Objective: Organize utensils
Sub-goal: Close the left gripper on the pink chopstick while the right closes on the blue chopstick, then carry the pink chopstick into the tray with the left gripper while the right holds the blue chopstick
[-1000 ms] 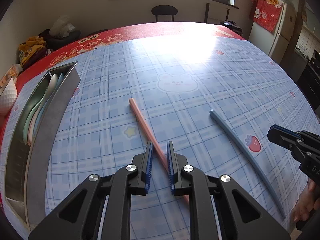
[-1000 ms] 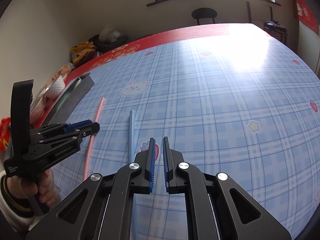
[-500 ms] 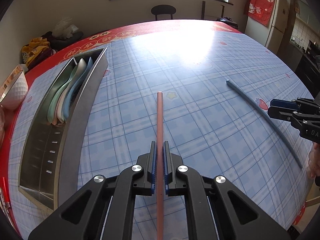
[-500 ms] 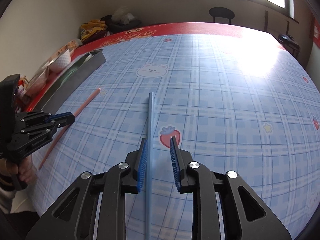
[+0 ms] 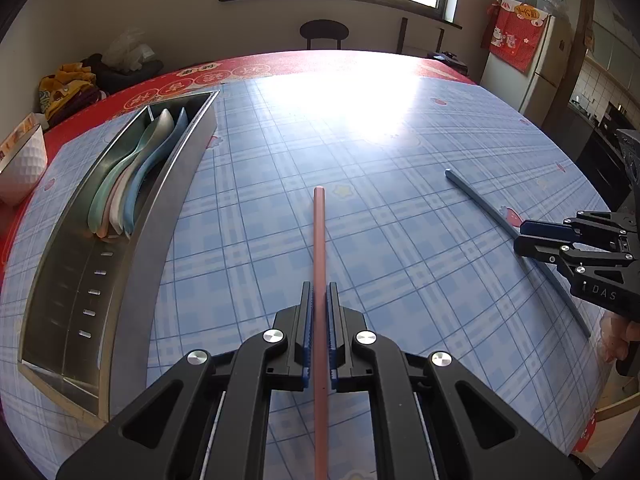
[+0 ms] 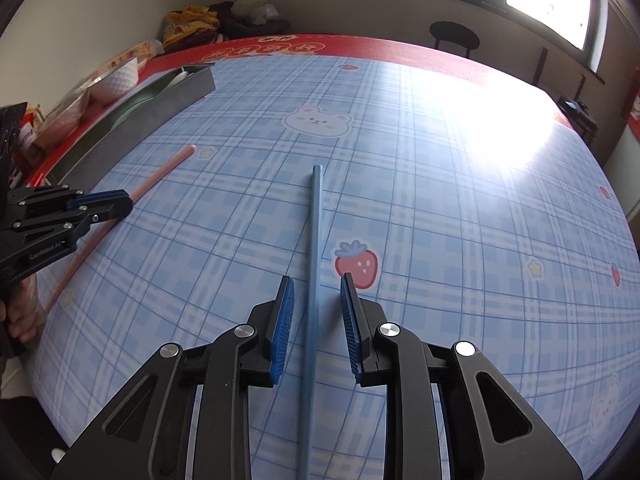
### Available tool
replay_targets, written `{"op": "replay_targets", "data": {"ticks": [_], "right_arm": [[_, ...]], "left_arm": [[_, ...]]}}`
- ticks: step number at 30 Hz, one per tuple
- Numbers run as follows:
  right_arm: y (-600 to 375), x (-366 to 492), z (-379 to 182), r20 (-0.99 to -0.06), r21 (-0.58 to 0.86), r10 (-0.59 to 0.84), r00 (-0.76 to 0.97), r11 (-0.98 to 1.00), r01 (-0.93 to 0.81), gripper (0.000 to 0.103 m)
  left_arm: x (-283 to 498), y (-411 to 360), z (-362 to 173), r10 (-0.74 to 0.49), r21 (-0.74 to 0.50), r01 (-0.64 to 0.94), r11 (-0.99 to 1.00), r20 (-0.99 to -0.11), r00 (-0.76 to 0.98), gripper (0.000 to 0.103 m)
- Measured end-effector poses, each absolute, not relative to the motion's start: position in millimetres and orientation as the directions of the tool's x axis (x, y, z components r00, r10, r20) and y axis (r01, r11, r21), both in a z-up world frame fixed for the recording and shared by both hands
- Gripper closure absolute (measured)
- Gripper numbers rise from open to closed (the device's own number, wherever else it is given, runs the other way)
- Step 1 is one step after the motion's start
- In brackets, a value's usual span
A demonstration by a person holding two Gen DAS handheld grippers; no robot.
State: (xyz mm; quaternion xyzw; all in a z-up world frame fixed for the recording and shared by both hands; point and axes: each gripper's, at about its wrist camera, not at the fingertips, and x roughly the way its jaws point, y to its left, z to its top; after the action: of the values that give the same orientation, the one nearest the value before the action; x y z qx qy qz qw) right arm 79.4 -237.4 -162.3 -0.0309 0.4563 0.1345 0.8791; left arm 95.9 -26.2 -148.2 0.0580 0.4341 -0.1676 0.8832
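**Two chopsticks lined up, one clamped, one not yet**

The left claw (image 5: 319,312) is closed tight on the pink chopstick (image 5: 319,240), its blue pads pressing the stick from both sides. The stick runs straight out ahead along the claw's own line, far end pointing away over the counter (image 5: 400,160).

The right claw (image 6: 316,304) stands partly open astride the blue chopstick (image 6: 315,232). Its jaws have just been closing in, yet a gap shows on each side of the stick, so nothing is gripped there. This stick too lies lengthwise between the fingers, reaching forward past a strawberry print.

The metal tray (image 5: 132,280) sits to the left of the left claw, its long side roughly parallel to the pink stick, with pastel spoons (image 5: 132,184) nested in its far end. The left hand is plainly the nearer one to it; I judge the pink chopstick needs only a sideways carry, long axis kept as it is, while the right claw must first finish its pinch.
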Motion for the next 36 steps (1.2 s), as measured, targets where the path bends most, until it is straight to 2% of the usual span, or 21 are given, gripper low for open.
{"op": "replay_targets", "data": {"ticks": [2, 3, 7, 14, 17, 20, 21, 27, 36], "right_arm": [[-237, 80, -162, -0.81, 0.081, 0.212, 0.546, 0.964, -0.254, 0.095], [-238, 82, -162, -0.809, 0.097, 0.219, 0.545, 0.965, -0.244, 0.097], [-240, 88, -163, -0.793, 0.199, 0.29, 0.537, 0.955, -0.221, 0.097], [-234, 94, -154, -0.681, 0.4, 0.449, 0.579, 0.89, -0.219, 0.097], [-231, 98, -153, -0.637, 0.458, 0.483, 0.601, 0.864, -0.208, 0.097], [-227, 101, -152, -0.605, 0.495, 0.507, 0.614, 0.844, -0.209, 0.097], [-226, 101, -152, -0.598, 0.496, 0.508, 0.62, 0.842, -0.212, 0.097], [-227, 97, -153, -0.558, 0.518, 0.524, 0.643, 0.826, -0.224, 0.097], [-240, 96, -158, -0.519, 0.574, 0.568, 0.639, 0.785, -0.232, 0.097]], "left_arm": [[96, -26, -148, -0.257, -0.053, 0.352, 0.934, -0.786, 0.562, 0.094], [97, -25, -148, -0.271, -0.068, 0.356, 0.932, -0.785, 0.558, 0.092], [97, -25, -148, -0.287, -0.081, 0.367, 0.927, -0.782, 0.553, 0.088], [92, -38, -149, -0.235, -0.004, 0.374, 0.927, -0.784, 0.574, 0.085], [93, -38, -149, -0.236, -0.006, 0.372, 0.928, -0.782, 0.576, 0.085], [92, -36, -149, -0.22, 0.001, 0.352, 0.936, -0.779, 0.587, 0.096], [92, -35, -149, -0.222, -0.004, 0.35, 0.937, -0.779, 0.587, 0.096], [95, -20, -147, -0.257, -0.08, 0.312, 0.947, -0.773, 0.581, 0.097], [104, 6, -135, -0.389, -0.268, 0.292, 0.918, -0.752, 0.533, 0.097]]}}
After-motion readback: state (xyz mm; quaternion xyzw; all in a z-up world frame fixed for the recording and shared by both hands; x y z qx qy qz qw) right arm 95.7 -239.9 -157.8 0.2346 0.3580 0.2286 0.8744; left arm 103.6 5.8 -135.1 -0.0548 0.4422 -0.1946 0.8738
